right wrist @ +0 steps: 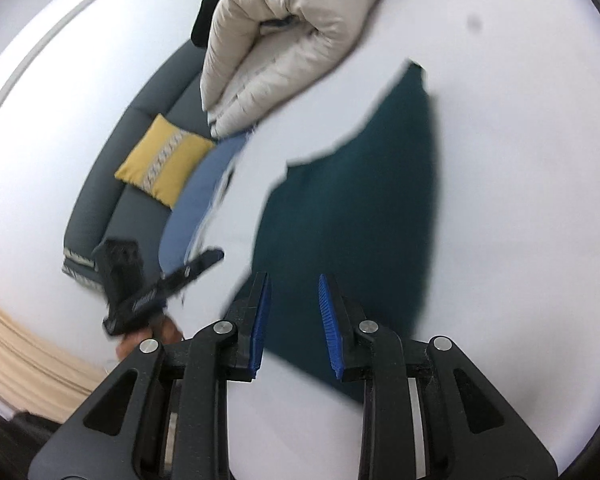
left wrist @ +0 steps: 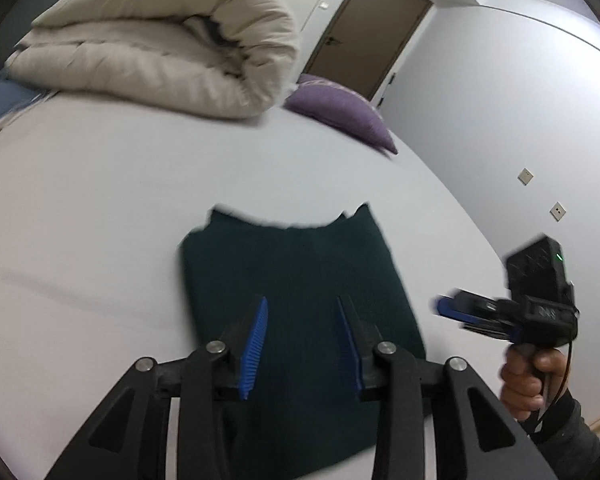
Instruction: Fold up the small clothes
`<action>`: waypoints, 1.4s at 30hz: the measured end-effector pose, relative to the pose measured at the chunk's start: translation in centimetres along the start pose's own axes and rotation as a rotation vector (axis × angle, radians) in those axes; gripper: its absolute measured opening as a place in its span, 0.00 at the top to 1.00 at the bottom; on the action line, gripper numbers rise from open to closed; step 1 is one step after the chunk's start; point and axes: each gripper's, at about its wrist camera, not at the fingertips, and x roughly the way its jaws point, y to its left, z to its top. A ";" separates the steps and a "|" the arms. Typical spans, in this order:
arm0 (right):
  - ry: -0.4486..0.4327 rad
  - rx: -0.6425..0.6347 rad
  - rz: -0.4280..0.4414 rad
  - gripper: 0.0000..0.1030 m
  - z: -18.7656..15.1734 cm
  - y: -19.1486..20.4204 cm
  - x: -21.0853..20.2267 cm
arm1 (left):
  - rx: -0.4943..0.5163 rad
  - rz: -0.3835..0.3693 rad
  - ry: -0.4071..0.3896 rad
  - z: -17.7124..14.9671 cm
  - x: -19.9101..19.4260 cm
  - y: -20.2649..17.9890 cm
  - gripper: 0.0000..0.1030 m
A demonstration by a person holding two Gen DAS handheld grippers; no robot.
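Note:
A dark green folded garment [left wrist: 300,300] lies flat on the white bed sheet [left wrist: 99,208]; it also shows in the right wrist view [right wrist: 360,208]. My left gripper [left wrist: 303,304] hangs above the garment's near part, open and empty. My right gripper [right wrist: 292,280] is open and empty above the garment's near edge. From the left wrist view the right gripper [left wrist: 444,306] is off the garment's right side, held by a hand. The left gripper [right wrist: 215,256] shows in the right wrist view, to the garment's left.
A rolled cream duvet [left wrist: 159,40] lies at the far side of the bed, with a purple cushion [left wrist: 340,112] to its right. A grey sofa [right wrist: 147,120] with a yellow cushion [right wrist: 163,160] stands beyond the bed. A brown door [left wrist: 372,28] is in the far wall.

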 end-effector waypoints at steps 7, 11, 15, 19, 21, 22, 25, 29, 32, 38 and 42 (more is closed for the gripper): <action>0.023 0.176 -0.031 0.78 7.0 -4.0 9.0 | -0.039 0.097 0.134 2.1 10.3 2.2 0.65; -0.045 0.268 -0.027 0.78 9.0 -7.4 9.1 | -0.076 -0.005 0.086 1.1 10.7 4.9 0.68; -0.040 0.408 -0.027 0.90 10.4 -12.9 10.2 | -0.075 -0.024 0.070 1.0 11.2 5.3 0.68; -0.114 0.404 -0.103 1.00 10.9 -14.0 8.9 | -0.092 -0.059 0.066 1.0 11.3 5.9 0.68; -0.145 0.367 -0.129 0.96 10.2 -12.8 7.0 | -0.130 -0.096 0.064 1.0 11.1 6.7 0.68; -0.142 0.341 -0.133 0.92 9.7 -11.9 6.3 | -0.142 -0.102 0.063 1.1 10.9 6.8 0.68; -0.099 0.234 -0.030 0.89 7.4 -7.5 4.7 | -0.144 -0.070 0.054 0.9 9.1 6.0 0.60; 0.024 0.077 0.077 0.55 1.9 -2.7 5.1 | -0.128 -0.052 0.047 -0.5 7.9 5.2 0.44; 0.022 0.053 0.103 0.45 -0.3 -3.9 6.4 | -0.106 -0.054 0.050 -1.4 8.7 5.6 0.45; -0.041 0.033 0.124 0.50 -0.4 -2.0 3.0 | -0.108 -0.066 0.015 -0.8 5.2 4.9 0.43; 0.037 0.058 0.096 0.42 -2.2 -2.2 4.0 | -0.142 -0.062 0.058 -2.7 6.1 6.3 0.46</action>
